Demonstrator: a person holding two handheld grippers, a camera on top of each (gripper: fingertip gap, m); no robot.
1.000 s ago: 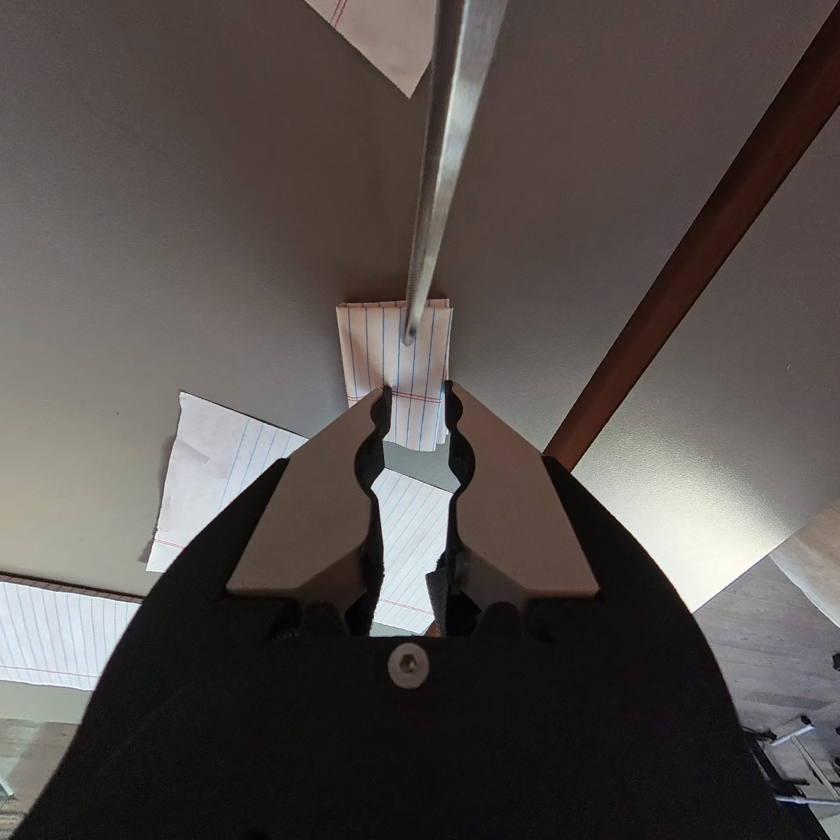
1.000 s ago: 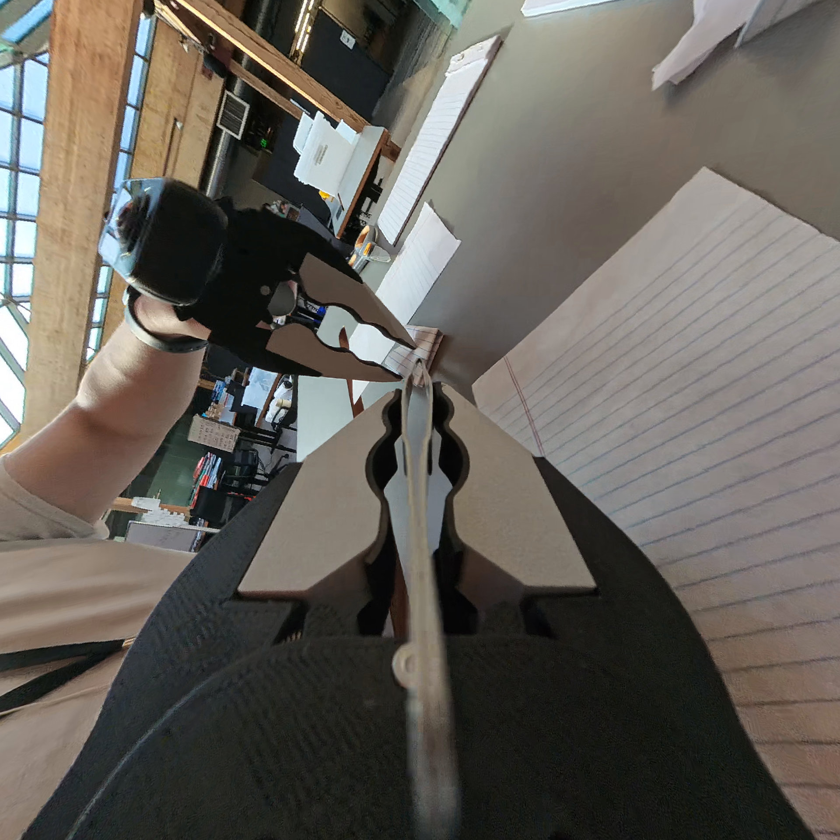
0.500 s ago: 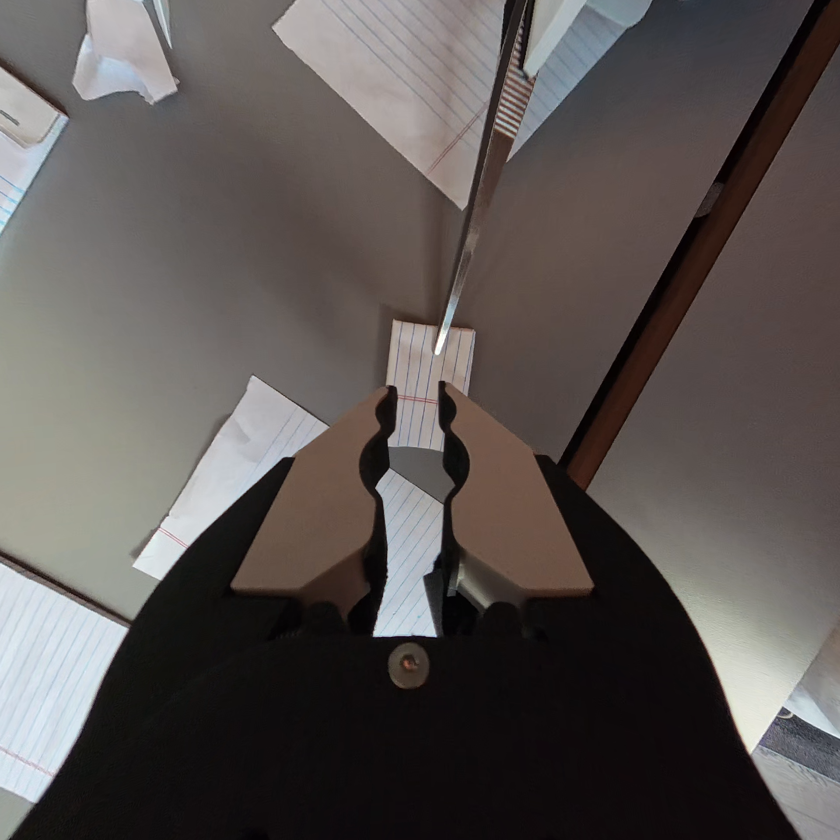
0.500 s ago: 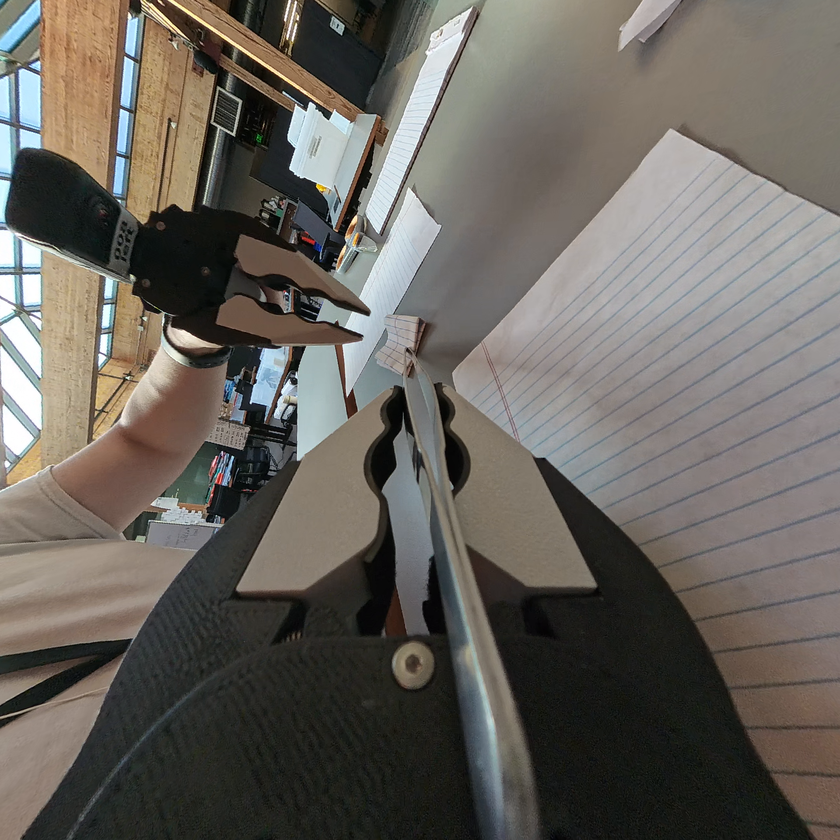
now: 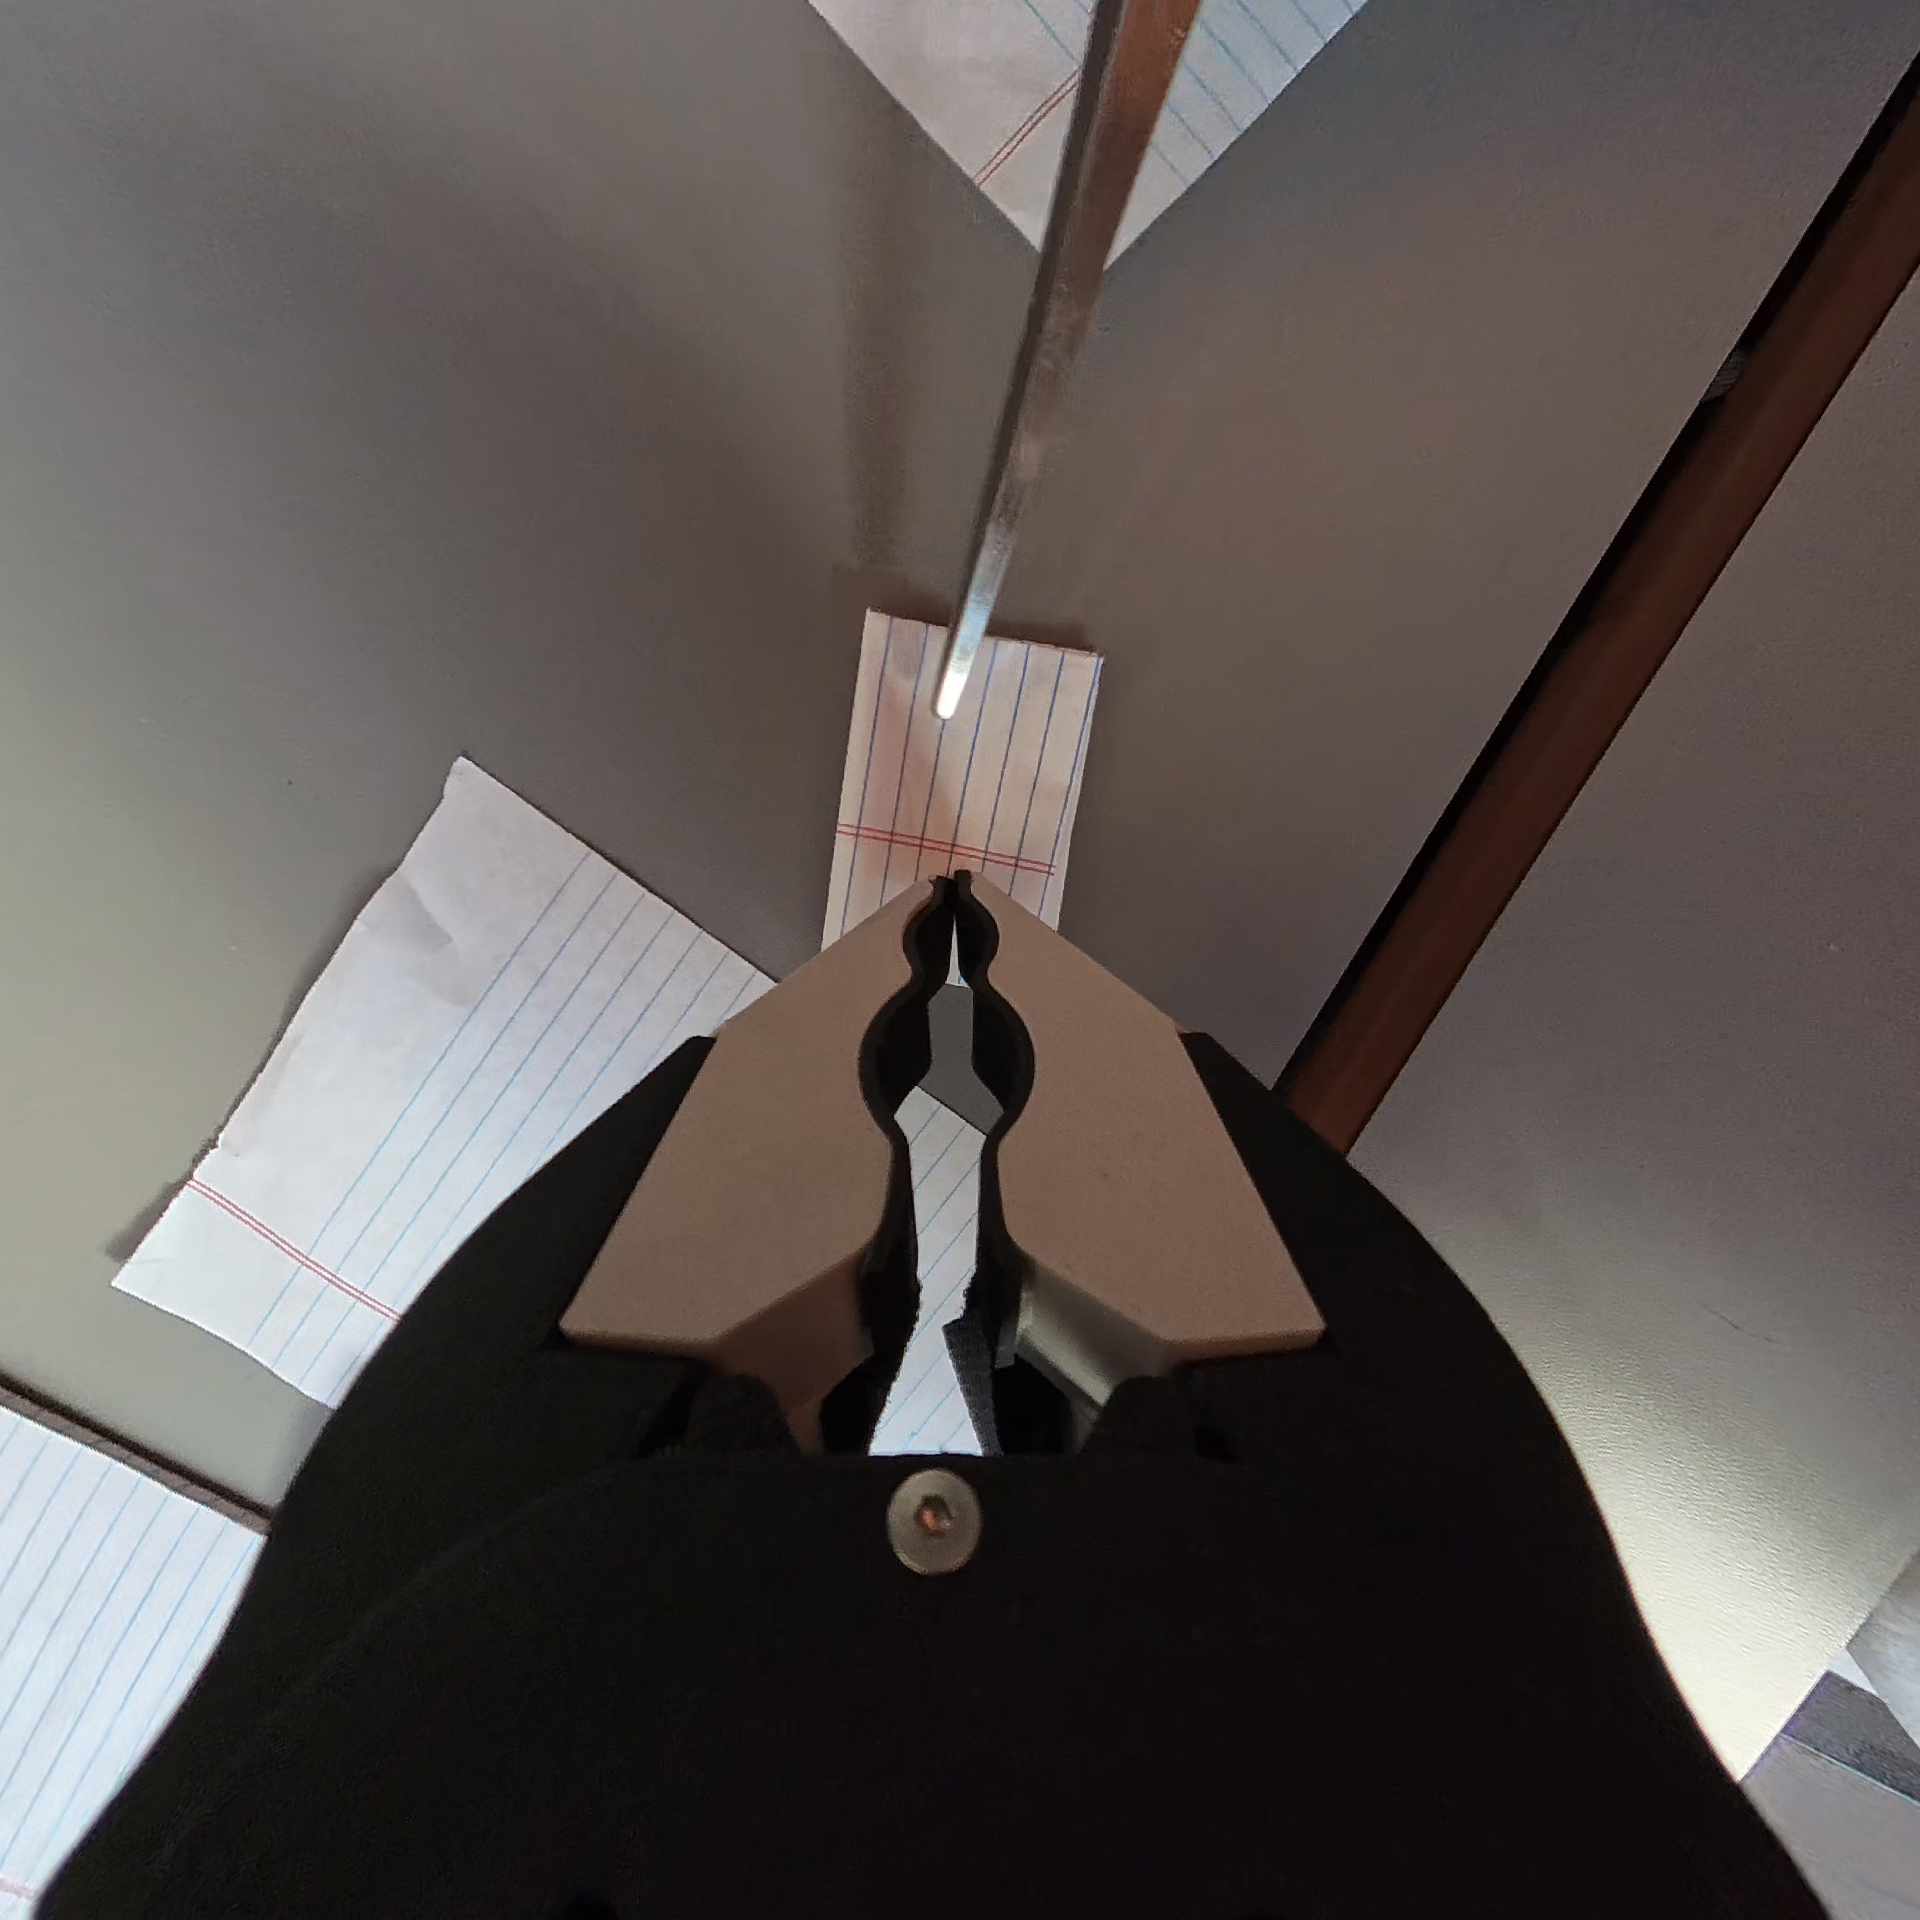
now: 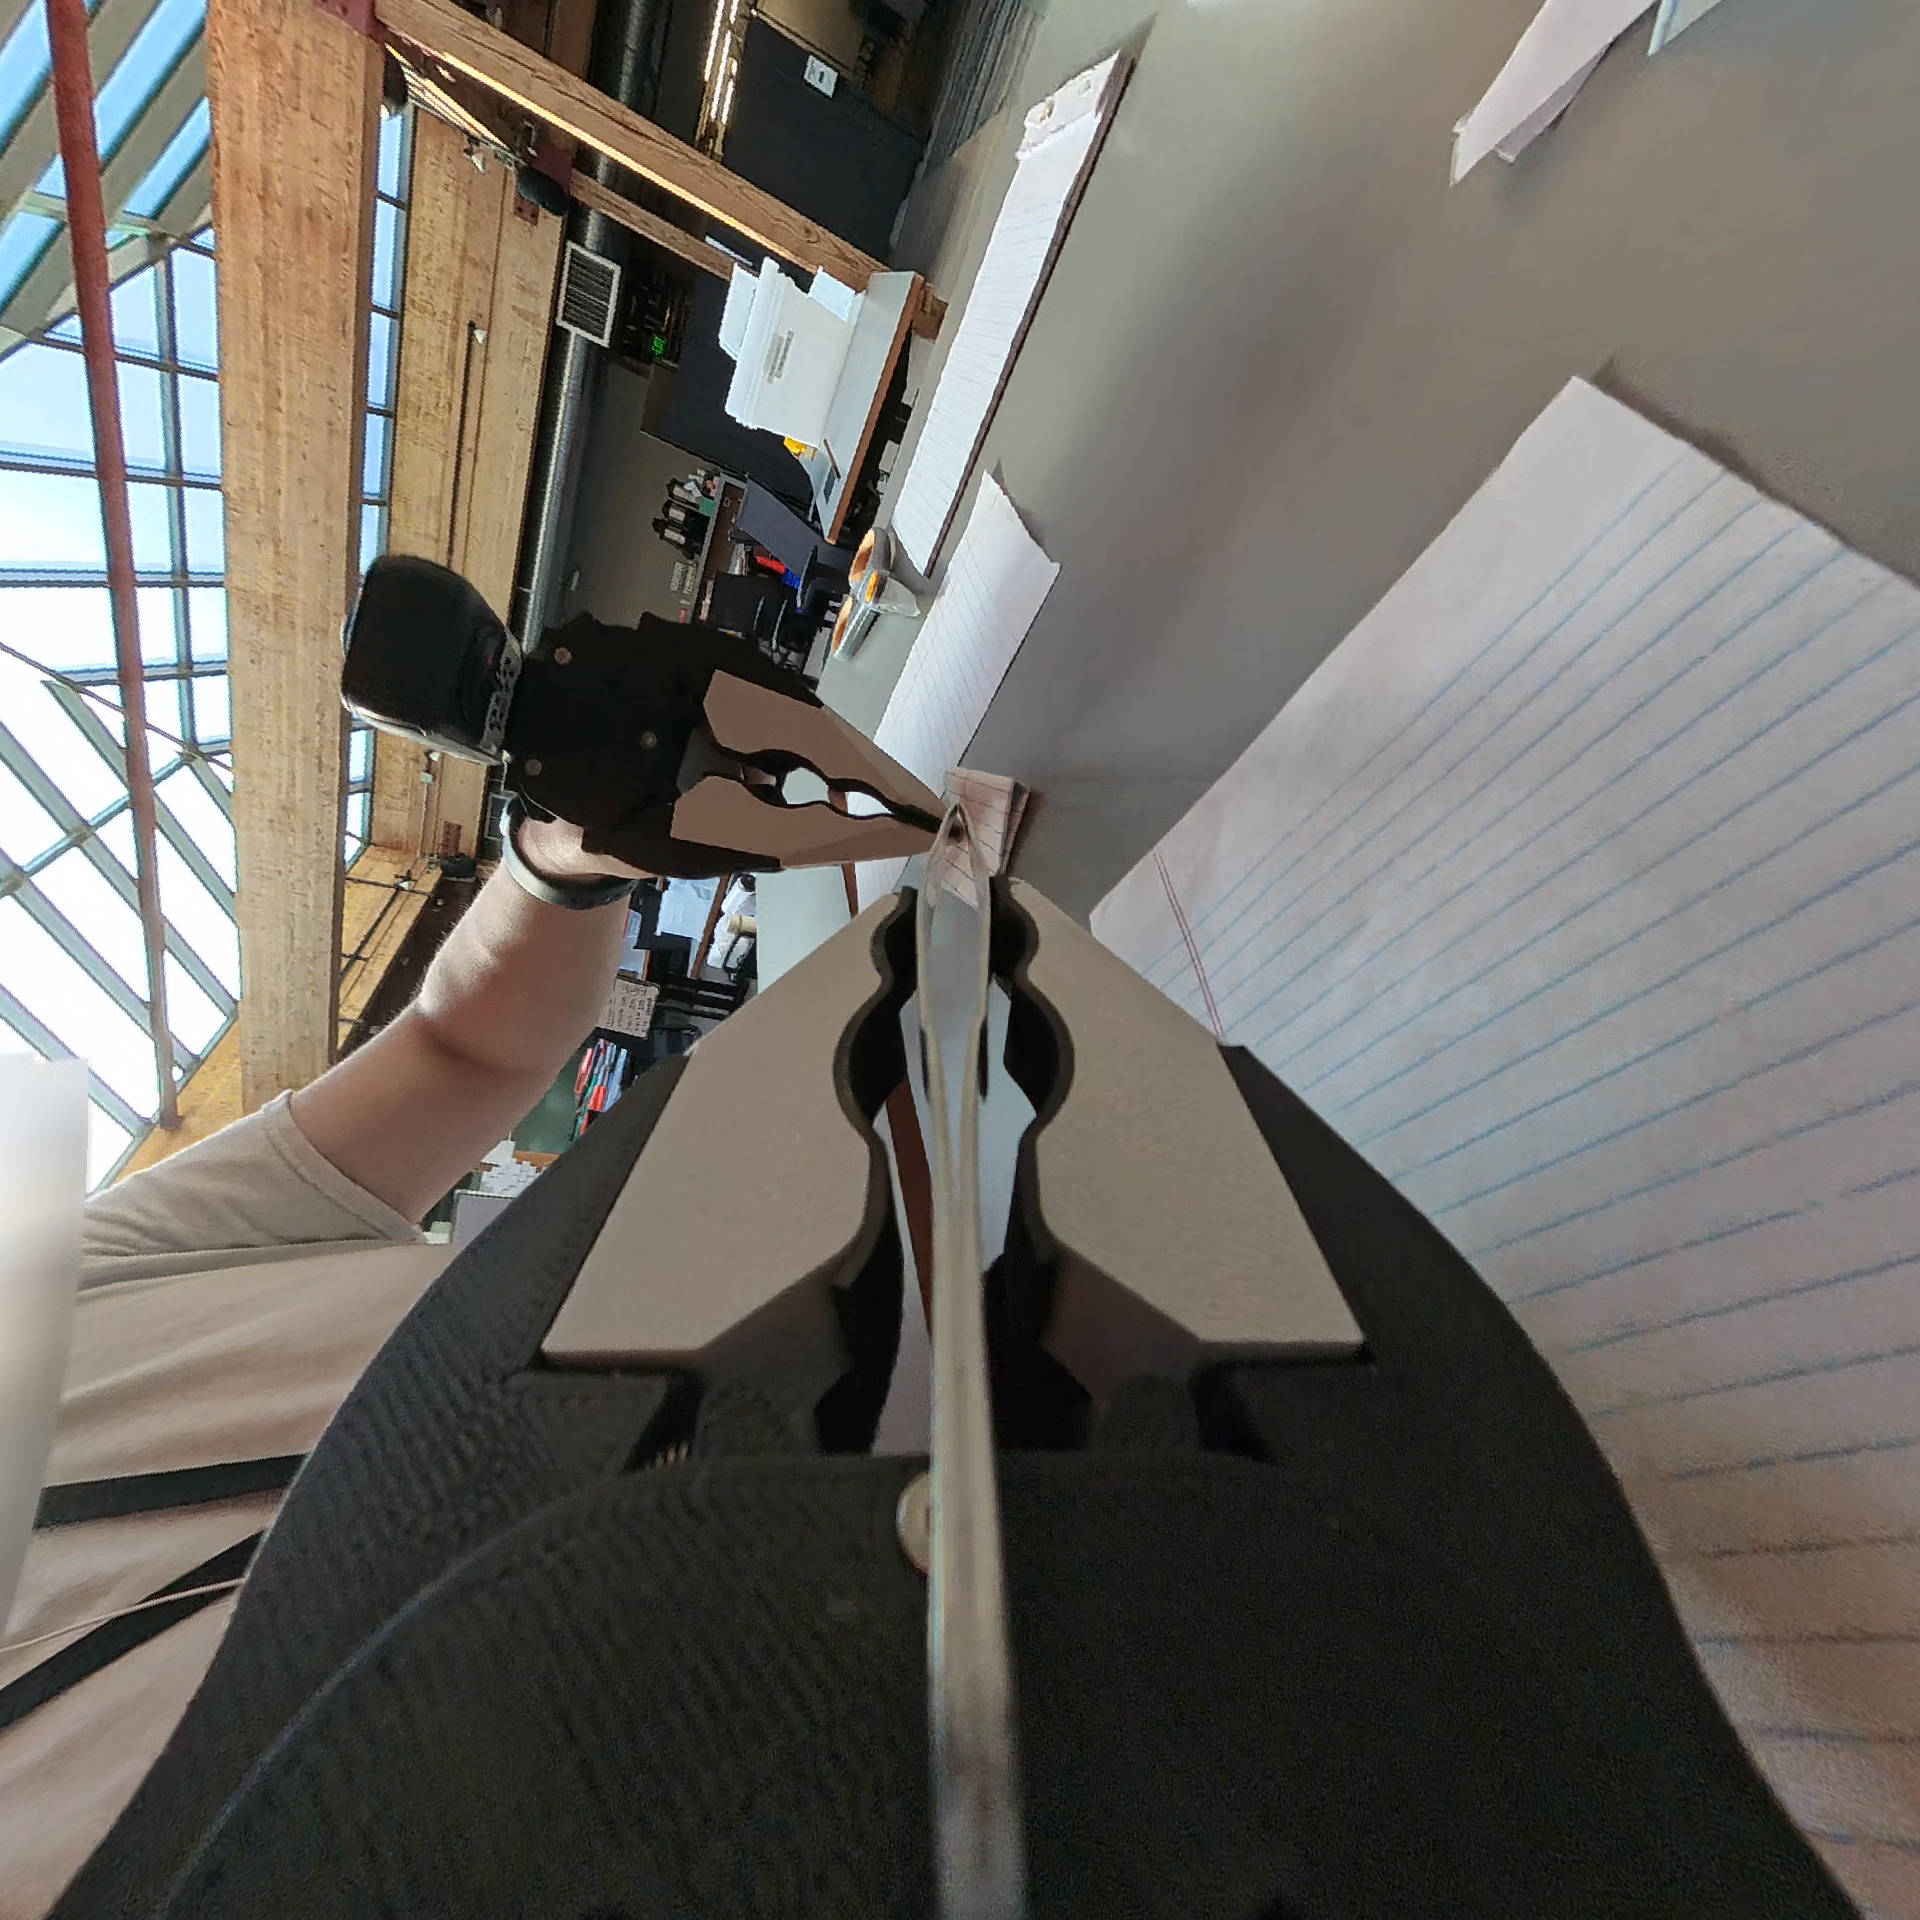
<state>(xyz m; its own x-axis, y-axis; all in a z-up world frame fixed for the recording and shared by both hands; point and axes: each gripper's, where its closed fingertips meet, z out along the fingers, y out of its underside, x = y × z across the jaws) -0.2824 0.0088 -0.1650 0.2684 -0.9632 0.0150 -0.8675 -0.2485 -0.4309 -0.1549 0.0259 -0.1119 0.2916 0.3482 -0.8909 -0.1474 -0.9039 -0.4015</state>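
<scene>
Left gripper: tips together, only a hairline between them. Set on the near end of a small folded slip of lined paper, just past its red margin lines. Cannot tell whether an edge of the slip is pinched between the tips or merely pressed under them. Right wrist view shows the same contact, tips meeting the slip at its edge.

Right gripper: clamped on a pair of long steel tweezers, held along the line of the fingers and reaching well past them. Tweezer point over the far half of the folded slip, close to it. Touching or just above: not clear from either view.

Slip lying on the grey tabletop, near a brown wooden strip that runs diagonally across the surface.

Count, left wrist view:
- grippers: two, one of them seen only through its tweezers
- tweezers: one
- folded slip: one
- loose lined sheets: two, a creased sheet just beside the slip and partly under the gripper, a second sheet beyond the slip
- lined pad: one, corner only, lower left

Right wrist view adds crumpled white paper far off on the table, number unclear.
</scene>
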